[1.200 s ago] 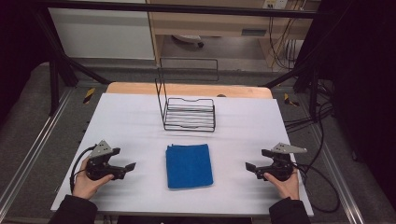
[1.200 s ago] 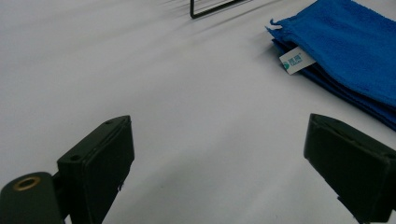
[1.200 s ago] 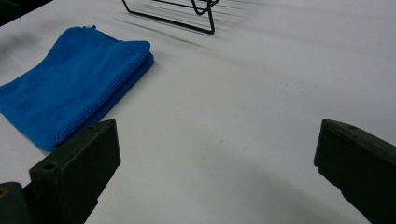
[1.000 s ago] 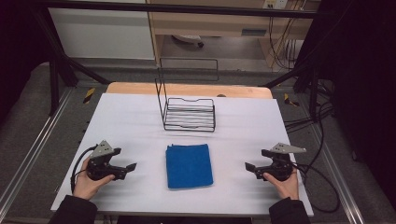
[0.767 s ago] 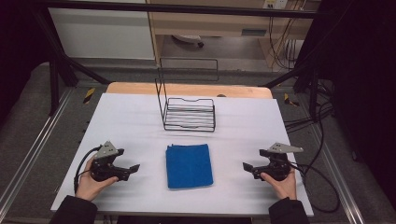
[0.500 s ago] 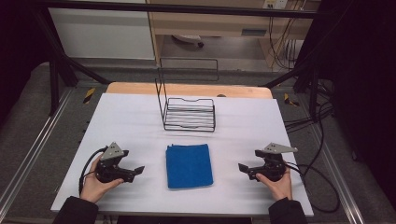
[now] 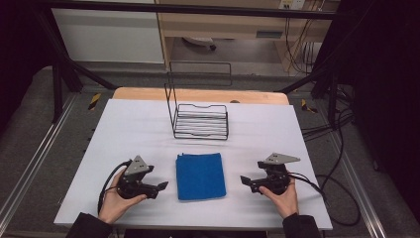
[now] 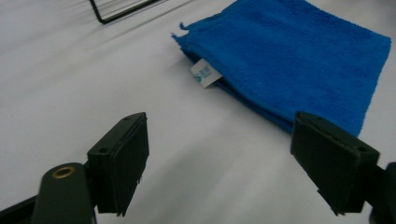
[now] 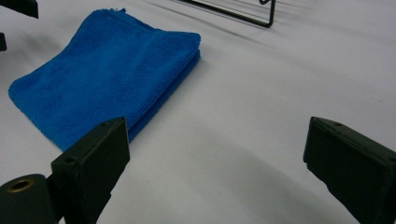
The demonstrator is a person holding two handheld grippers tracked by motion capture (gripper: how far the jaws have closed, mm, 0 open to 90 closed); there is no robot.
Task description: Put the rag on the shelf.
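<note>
Both grippers, left gripper and right gripper, are closing in on the folded blue towel, jaws wide and narrowing slightly around nothing, needing to reach its edges next.

Dim room. White table with wooden far edge, grey floor, black frame bars, pale cabinet behind, cables at right.
</note>
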